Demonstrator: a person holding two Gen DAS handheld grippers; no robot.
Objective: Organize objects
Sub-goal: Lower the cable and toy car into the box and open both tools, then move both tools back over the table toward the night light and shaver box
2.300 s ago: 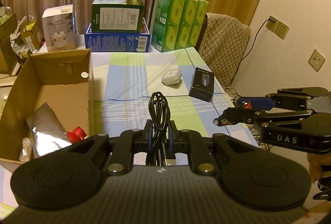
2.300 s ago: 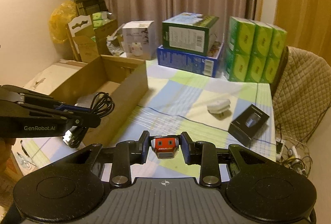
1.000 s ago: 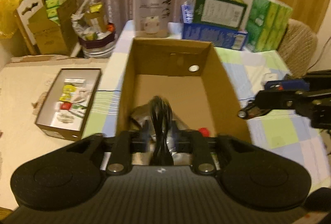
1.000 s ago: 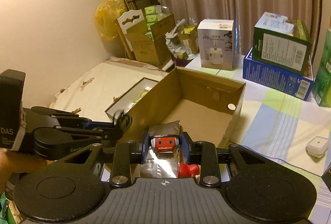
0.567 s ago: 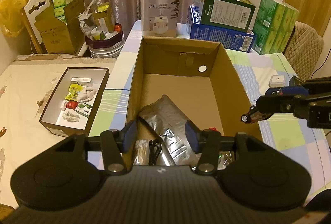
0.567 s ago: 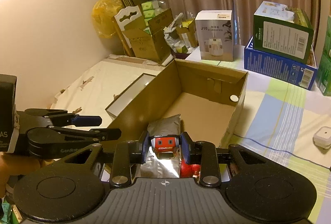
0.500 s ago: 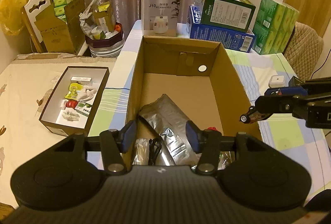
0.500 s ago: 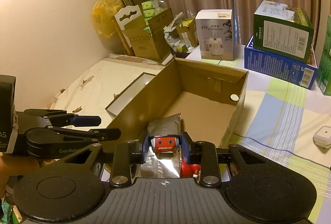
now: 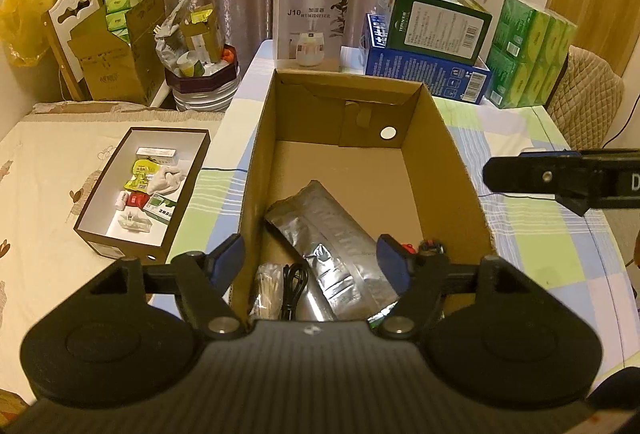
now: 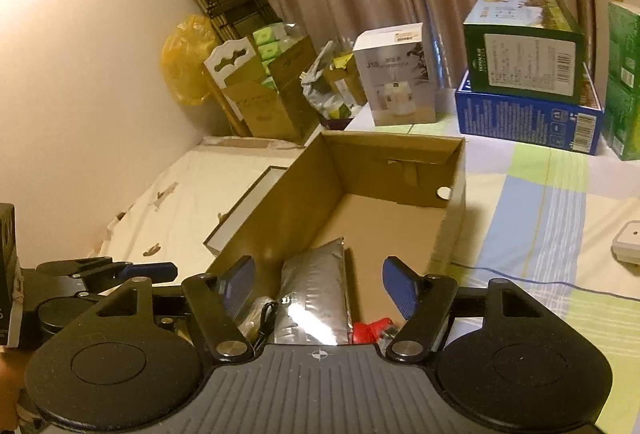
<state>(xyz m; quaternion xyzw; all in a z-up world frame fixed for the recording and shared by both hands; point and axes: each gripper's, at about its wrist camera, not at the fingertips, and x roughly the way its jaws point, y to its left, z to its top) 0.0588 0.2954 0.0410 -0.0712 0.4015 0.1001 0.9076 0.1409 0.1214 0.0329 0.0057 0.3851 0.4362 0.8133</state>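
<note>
Both sets of tongs hang spread apart and empty over the near end of the cardboard box point(image 9: 436, 137), the left tongs point(image 9: 310, 262) above its near-left corner and the right tongs point(image 10: 316, 284) over the near middle. Inside the box, at its near end, lie a silver foil pouch point(image 9: 332, 234), a coiled black cable point(image 9: 294, 284) just left of the pouch, and a small red item point(image 10: 366, 330) to the pouch's right. The white adapter point(image 10: 628, 240) waits on the table well to the right of the box. The likely risks from here: a low withdrawal could catch a finger on the box's near wall and drag the light carton across the table, or snag a cable loop and pull it out.
</note>
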